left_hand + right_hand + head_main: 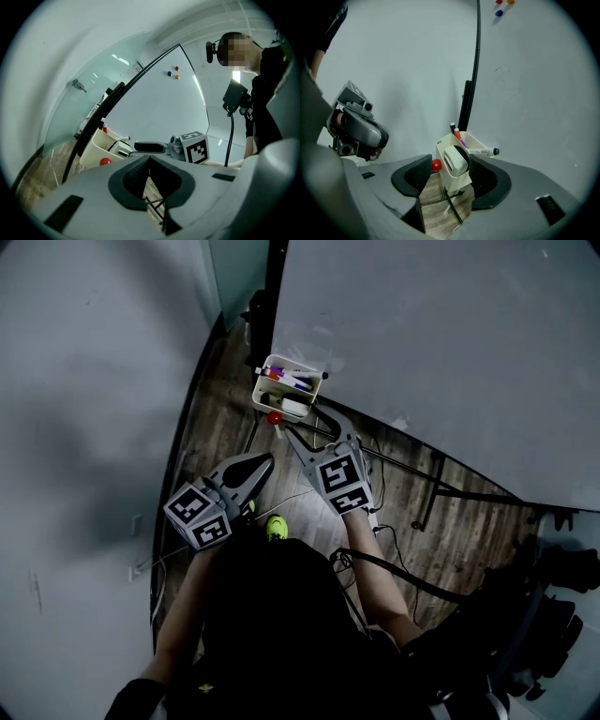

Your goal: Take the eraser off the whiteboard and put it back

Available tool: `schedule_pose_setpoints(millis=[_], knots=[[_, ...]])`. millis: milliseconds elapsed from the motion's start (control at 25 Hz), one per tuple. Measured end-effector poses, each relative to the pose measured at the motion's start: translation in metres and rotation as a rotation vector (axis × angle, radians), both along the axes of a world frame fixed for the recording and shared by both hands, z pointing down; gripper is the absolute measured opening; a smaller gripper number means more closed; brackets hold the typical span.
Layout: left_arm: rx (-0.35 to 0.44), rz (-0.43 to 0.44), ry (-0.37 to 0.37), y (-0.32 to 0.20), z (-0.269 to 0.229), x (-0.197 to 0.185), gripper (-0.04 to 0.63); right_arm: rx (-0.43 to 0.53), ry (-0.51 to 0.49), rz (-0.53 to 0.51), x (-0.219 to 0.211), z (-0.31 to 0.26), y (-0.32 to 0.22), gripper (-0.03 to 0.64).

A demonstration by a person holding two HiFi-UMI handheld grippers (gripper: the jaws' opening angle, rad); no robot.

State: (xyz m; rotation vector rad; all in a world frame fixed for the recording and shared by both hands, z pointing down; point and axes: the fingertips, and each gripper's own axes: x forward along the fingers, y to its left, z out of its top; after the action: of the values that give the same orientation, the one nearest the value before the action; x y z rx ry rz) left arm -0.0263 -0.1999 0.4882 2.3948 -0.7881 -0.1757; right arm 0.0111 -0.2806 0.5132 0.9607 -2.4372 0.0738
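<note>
Eraser (456, 161) rests in the holder (458, 182) between the right gripper's (450, 165) opening, wide fingers (411, 177).

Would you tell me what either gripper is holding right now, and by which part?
Nothing is held. On the right gripper the jaws are opening, with the eraser between them, loose in the holder. The left gripper is shut and empty.

Dim cool light, fisheye warp w/ black vignetted edges, soft shadows on wall (84, 456), slight blur
</note>
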Motion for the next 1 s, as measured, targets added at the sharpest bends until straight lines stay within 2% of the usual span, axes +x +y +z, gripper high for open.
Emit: schedule_pose_setpoints(millis=[600, 720, 1000], knots=[[-0.029, -0.009, -0.001, -0.009, 0.007, -0.011, 0.0, -0.009, 0.031, 0.005, -0.001, 0.012, -0.02, 0.235], [-0.035, -0.005, -0.004, -0.01, 0.011, -0.011, 0.0, -0.004, 0.035, 0.008, -0.001, 0.017, -0.024, 0.181], [-0.034, -0.001, -0.002, -0.01, 0.008, -0.01, 0.0, -0.012, 0.023, -0.009, -0.002, 0.013, -0.021, 0.166]])
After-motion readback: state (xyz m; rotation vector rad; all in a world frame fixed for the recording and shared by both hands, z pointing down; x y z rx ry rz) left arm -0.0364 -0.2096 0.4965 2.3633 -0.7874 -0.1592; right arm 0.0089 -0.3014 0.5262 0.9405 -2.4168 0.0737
